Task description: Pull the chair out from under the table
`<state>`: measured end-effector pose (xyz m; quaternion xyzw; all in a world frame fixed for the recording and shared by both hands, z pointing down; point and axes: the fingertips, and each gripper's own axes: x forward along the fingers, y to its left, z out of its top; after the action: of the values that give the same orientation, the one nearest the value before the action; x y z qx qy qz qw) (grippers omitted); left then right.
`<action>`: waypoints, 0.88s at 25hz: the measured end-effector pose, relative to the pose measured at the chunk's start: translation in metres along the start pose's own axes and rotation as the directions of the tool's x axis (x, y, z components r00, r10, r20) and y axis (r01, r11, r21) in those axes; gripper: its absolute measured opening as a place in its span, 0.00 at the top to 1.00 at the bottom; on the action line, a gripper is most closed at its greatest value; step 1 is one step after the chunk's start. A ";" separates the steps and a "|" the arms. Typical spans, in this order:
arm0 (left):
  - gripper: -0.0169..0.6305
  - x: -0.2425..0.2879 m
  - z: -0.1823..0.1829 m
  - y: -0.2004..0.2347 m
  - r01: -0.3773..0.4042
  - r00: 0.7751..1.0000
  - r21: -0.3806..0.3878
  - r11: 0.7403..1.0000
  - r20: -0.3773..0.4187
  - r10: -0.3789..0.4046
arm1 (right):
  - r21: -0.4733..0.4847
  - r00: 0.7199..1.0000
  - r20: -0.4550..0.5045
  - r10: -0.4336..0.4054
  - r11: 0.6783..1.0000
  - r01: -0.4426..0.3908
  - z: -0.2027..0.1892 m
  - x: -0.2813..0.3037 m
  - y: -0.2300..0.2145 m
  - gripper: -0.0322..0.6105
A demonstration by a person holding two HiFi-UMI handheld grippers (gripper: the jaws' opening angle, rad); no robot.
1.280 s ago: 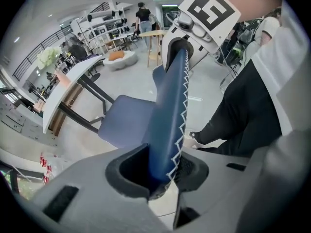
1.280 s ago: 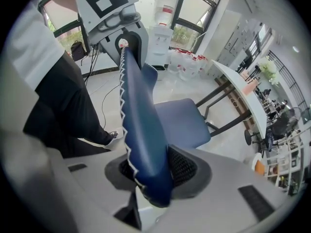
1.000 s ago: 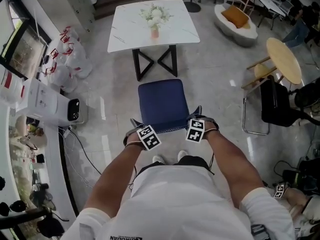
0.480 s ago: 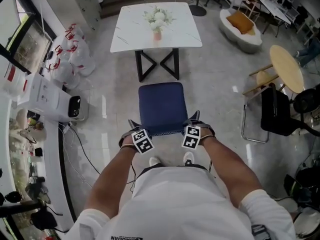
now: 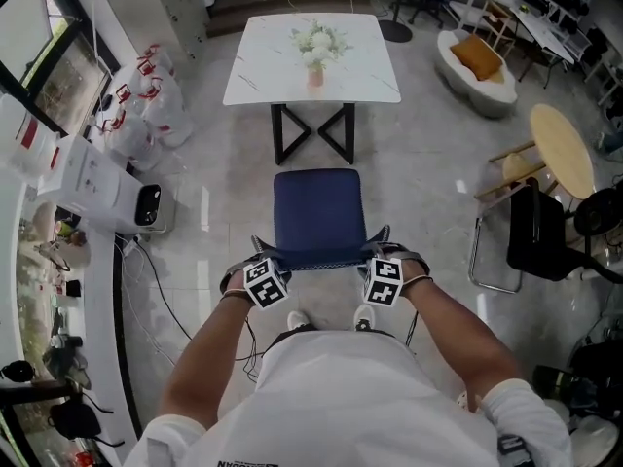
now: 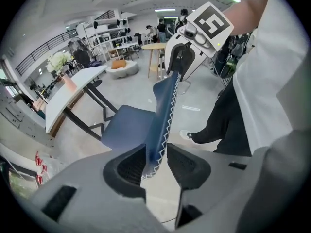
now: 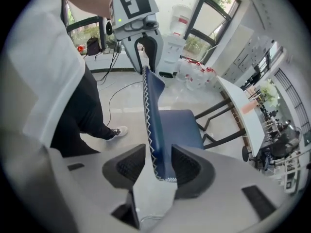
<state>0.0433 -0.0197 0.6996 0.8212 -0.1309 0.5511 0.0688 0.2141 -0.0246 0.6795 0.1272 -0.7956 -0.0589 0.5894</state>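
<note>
Jaws of the left gripper (image 6: 155,152) stand fairly wide, having just been opening, with the left end of the backrest (image 6: 164,110) of the blue chair (image 5: 316,212) between them; its white-stitched edge lies close to one pad and a clear gap shows at the other, so nothing is clamped. The right gripper (image 7: 158,152) matches it at the backrest's right end: its jaws have just been opening too and stand wide, the padded edge sitting between the pads with open space on one side. In the head view both grippers point steeply down over the top of the backrest, one at each corner, and the person's shoes (image 5: 297,319) show just behind the chair. The chair stands clear of the white table (image 5: 268,66), its seat well apart from the tabletop's near edge, with the table's black crossed legs in plain sight between them. On the table a small pink vase (image 5: 314,77) holds white flowers (image 5: 317,41). The floor (image 5: 428,173) is pale, glossy stone. To the left lie white bags (image 5: 146,105) with red print and a white machine (image 5: 97,191) with a cable trailing from it; to the right stand a round wooden table (image 5: 563,149), a black chair (image 5: 537,230) and a pale seat bearing an orange cushion (image 5: 479,56).
</note>
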 end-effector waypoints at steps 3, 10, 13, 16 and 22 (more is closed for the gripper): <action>0.76 -0.036 0.017 0.003 -0.019 0.994 -0.077 0.997 0.109 0.027 | 0.125 0.996 0.091 -0.020 0.992 0.008 0.012 -0.039 -0.008 0.68; 0.80 -0.122 0.073 0.029 -0.002 0.865 -0.362 0.932 0.467 0.183 | 0.562 0.895 0.387 -0.222 0.826 -0.038 0.051 -0.111 -0.044 0.70; 0.81 -0.152 0.094 0.033 0.037 0.796 -0.415 0.909 0.563 0.225 | 0.643 0.833 0.465 -0.300 0.761 -0.084 0.065 -0.135 -0.055 0.71; 0.81 -0.182 0.115 0.035 0.023 0.737 -0.414 0.910 0.622 0.265 | 0.685 0.779 0.504 -0.374 0.722 -0.097 0.075 -0.163 -0.066 0.72; 0.85 -0.226 0.146 0.033 -0.015 0.633 -0.395 0.918 0.707 0.315 | 0.733 0.660 0.566 -0.494 0.668 -0.130 0.089 -0.215 -0.086 0.75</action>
<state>0.0819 -0.0572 0.4341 0.9332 -0.3199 0.1279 0.1021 0.1996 -0.0537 0.4341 0.4006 -0.8973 0.1478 0.1120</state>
